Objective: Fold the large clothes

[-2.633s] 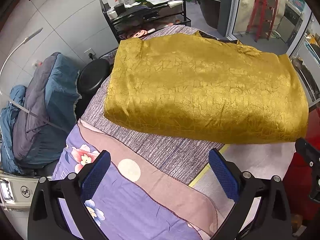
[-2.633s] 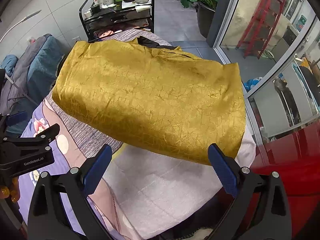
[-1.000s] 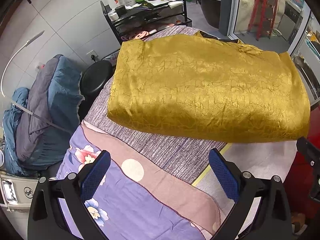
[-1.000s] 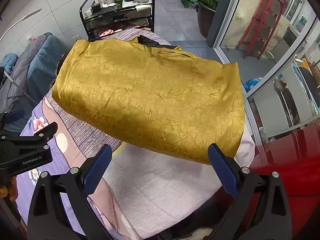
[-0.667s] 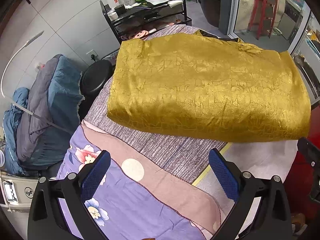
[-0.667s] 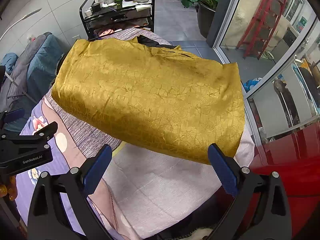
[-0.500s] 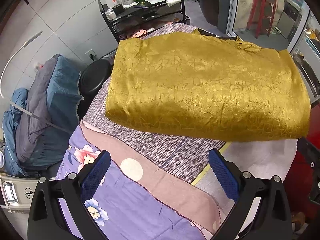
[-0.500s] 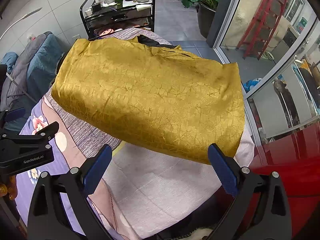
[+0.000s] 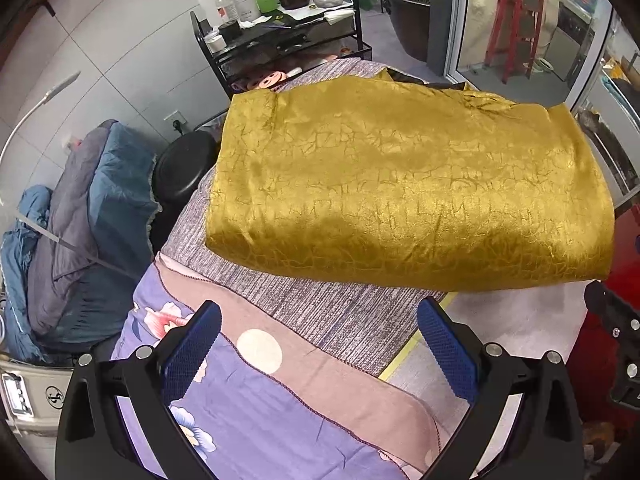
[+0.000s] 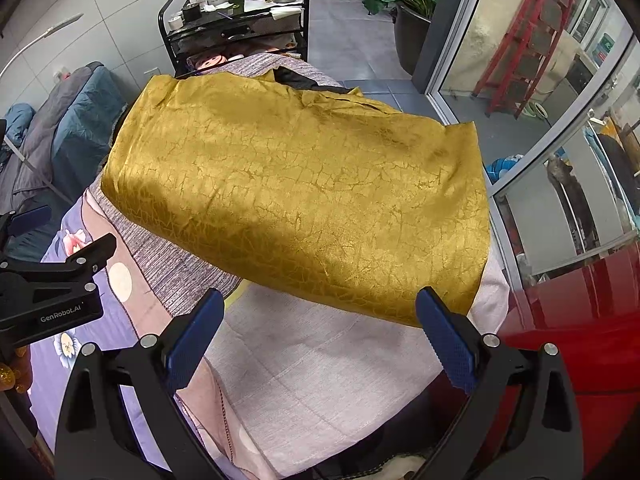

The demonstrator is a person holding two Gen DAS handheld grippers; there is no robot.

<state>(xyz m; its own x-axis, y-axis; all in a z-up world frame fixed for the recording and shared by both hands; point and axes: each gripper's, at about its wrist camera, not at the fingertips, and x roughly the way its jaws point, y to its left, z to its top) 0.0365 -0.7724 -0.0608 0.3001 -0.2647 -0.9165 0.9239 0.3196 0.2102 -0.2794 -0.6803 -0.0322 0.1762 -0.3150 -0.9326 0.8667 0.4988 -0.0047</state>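
Note:
A shiny gold garment with a crackle pattern lies folded into a wide rectangle on the bed; in the right wrist view the gold garment fills the middle. Something dark peeks from under its far edge. My left gripper is open, hovering over the bedding short of the garment's near fold, nothing between its blue pads. My right gripper is open too, just in front of the garment's near right corner, also empty. The left gripper's body shows at the left edge of the right wrist view.
The bed carries a grey striped cover, a purple floral sheet and a pale cloth. A black cart with bottles stands behind it. A black stool and blue-grey bedding lie left; glass doors and a red surface right.
Both grippers have stayed open and only drifted slightly. The folded gold garment lies where it was.

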